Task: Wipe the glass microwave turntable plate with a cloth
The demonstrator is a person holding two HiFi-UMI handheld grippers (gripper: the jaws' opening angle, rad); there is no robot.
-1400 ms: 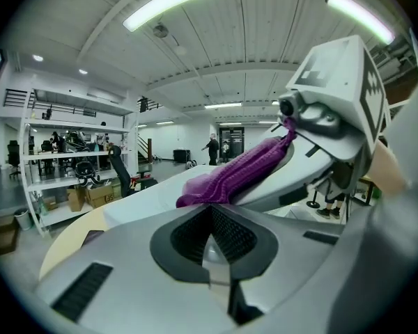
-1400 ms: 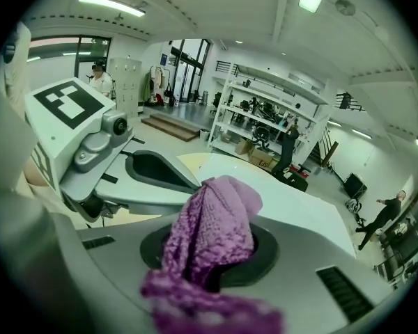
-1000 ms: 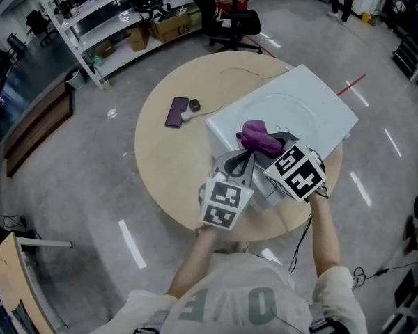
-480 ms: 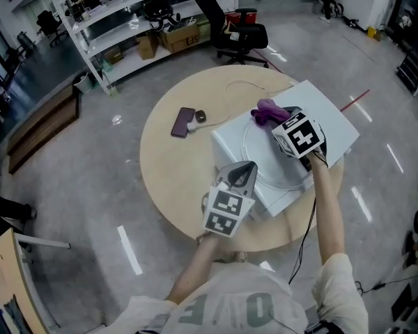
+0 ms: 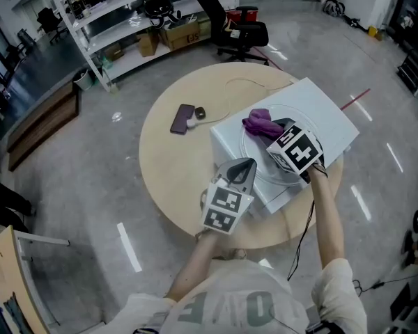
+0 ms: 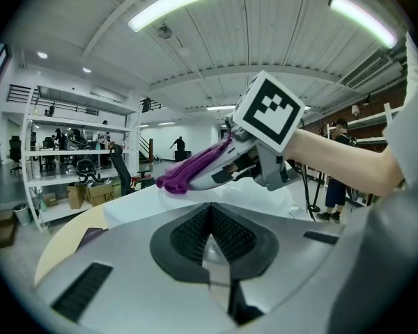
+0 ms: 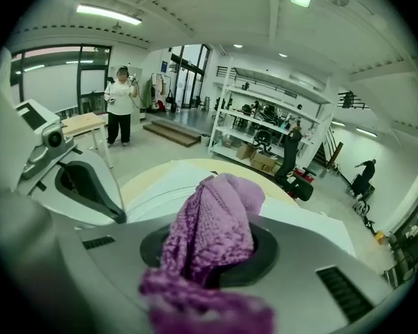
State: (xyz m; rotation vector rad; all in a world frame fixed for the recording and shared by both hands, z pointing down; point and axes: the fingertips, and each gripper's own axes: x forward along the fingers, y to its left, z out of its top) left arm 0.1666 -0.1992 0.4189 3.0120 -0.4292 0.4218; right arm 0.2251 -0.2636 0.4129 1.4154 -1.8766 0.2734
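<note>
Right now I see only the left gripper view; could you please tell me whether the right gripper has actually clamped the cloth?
Observer: Yes; its own view shows the purple cloth bunched between the jaws of the right gripper.
Operator: Thank you. Where on the plate is it?
Observer: The head view puts it at the far-left rim of the glass plate.
Operator: And my left gripper?
Observer: The left gripper points at the plate's near-left rim, above a corner of the white box.

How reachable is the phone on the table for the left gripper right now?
Probably yes. The left gripper is shut and empty, and only open table lies between it and the phone.
</note>
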